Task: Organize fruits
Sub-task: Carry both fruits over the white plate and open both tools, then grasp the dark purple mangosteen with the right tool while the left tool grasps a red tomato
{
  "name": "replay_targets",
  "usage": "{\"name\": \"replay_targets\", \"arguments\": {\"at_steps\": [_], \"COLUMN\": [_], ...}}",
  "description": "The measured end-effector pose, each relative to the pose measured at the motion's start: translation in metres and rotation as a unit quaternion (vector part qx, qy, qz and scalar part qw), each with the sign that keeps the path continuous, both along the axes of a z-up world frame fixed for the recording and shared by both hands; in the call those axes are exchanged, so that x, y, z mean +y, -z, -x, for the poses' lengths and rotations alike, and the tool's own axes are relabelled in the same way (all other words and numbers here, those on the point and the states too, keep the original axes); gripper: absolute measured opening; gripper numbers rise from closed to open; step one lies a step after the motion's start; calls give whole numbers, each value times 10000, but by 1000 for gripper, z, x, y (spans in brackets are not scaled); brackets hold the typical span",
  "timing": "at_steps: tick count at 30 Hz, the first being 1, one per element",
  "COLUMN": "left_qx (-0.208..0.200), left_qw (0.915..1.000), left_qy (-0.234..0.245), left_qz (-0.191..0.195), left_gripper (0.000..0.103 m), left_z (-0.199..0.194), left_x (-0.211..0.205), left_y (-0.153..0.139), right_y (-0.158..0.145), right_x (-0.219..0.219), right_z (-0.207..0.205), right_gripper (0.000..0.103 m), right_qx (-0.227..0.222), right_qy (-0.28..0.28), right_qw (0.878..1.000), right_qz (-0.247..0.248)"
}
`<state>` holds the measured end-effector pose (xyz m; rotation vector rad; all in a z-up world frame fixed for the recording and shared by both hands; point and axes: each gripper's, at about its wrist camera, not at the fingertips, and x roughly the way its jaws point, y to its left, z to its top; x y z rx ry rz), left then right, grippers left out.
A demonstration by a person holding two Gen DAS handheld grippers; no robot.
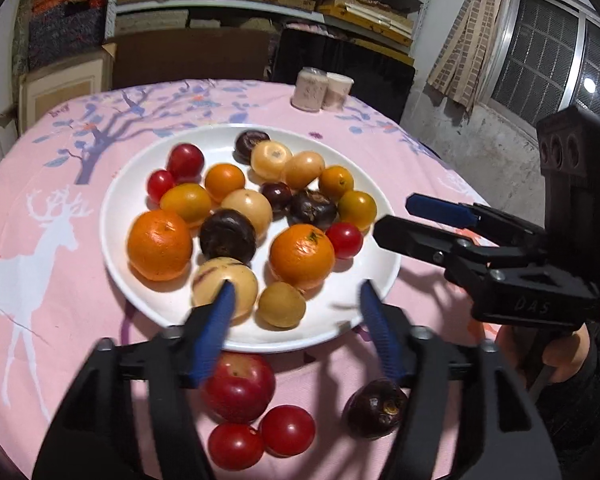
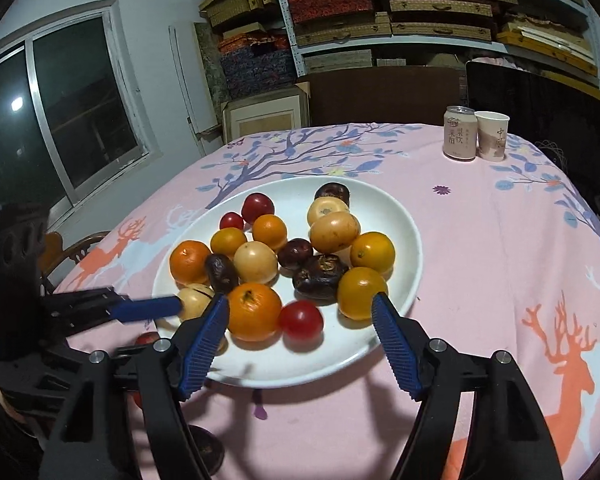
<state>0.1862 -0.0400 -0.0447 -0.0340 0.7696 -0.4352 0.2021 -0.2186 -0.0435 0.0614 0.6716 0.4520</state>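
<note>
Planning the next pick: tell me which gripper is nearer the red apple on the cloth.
Left. The left gripper hangs open right above the red apple, by the plate's near rim. The right gripper, also open, sits farther off at the plate's right side.

the left gripper (image 1: 296, 300) has its two blue fingers (image 1: 216, 320) spread wide apart, with nothing between them. the right gripper (image 2: 300, 316) is spread wide the same way and also holds nothing. it is to the right of the left gripper, with its fingers pointing toward it.
</note>
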Motion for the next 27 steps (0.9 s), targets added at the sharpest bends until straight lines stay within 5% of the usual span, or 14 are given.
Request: {"name": "replay_targets", "arguments": {"at_steps": [6, 11, 16, 19, 27], "left_qx": [-459, -152, 127, 75, 292], "left_qw": [9986, 9997, 9991, 9993, 9970], "left_qy": [-65, -198, -203, -205, -477], "left_qz": [262, 86, -347, -292, -541], "left_gripper": [80, 80, 81, 81, 81], "left_z": [33, 54, 70, 75, 69], "left_x": [28, 50, 56, 59, 58], "left_y": [-13, 3, 19, 18, 24], "right_y": [-3, -7, 1, 5, 12], "right_x": [-13, -6, 22, 34, 22], "right_z": [12, 31, 65, 82, 87], "right_gripper": [74, 74, 74, 74, 74], "right_qx": [-130, -296, -363, -369, 179], "right_qy": [-40, -318, -927, -1169, -783], "right_qw": [9995, 9987, 9947, 9913, 9966], "right_qz": [-292, -278, 253, 475, 180]}}
